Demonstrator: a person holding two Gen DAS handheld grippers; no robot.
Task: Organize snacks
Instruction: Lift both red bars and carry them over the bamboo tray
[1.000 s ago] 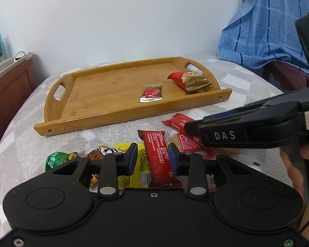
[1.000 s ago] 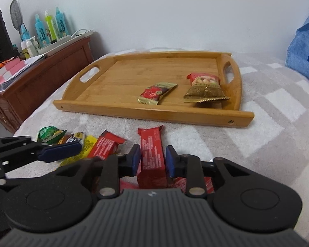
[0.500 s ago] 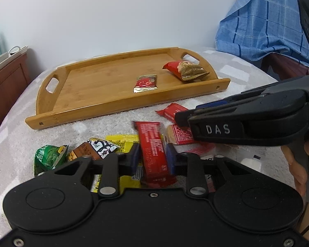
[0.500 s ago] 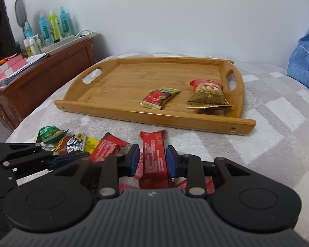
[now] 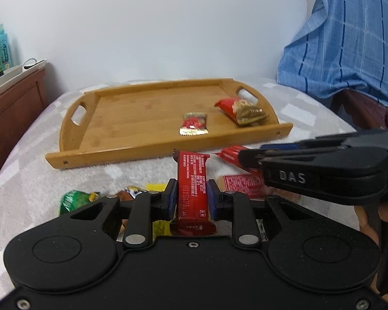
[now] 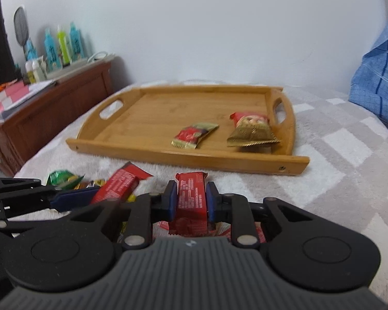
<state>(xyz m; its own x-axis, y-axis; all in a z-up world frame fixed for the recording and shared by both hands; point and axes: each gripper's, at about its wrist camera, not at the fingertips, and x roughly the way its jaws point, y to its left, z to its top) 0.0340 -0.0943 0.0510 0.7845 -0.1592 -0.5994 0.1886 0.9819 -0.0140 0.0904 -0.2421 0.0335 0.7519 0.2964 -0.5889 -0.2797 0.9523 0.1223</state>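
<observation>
On the left, beside the cabinet [image 6: 51, 108], a green packet [image 5: 73, 198] and a few other wrappers lie loose on the blanket [image 5: 25, 155], not yet sorted. My left claw [image 5: 191, 199] is pinching a long red bar [image 5: 192, 180] by its sides, lifted clear of the pile. My right claw [image 6: 190, 201] has just been closing and now squeezes a second red bar [image 6: 191, 196] between its pads. More red packets [image 5: 241, 186] lie beneath and beside it. Beyond them the wooden tray [image 6: 142, 118] holds only two snacks toward its right end: a small red-and-gold packet [image 6: 194, 135] and a peanut bag [image 6: 252, 129]. I judge the job barely begun: two in, two in hand, most of the pile left.
</observation>
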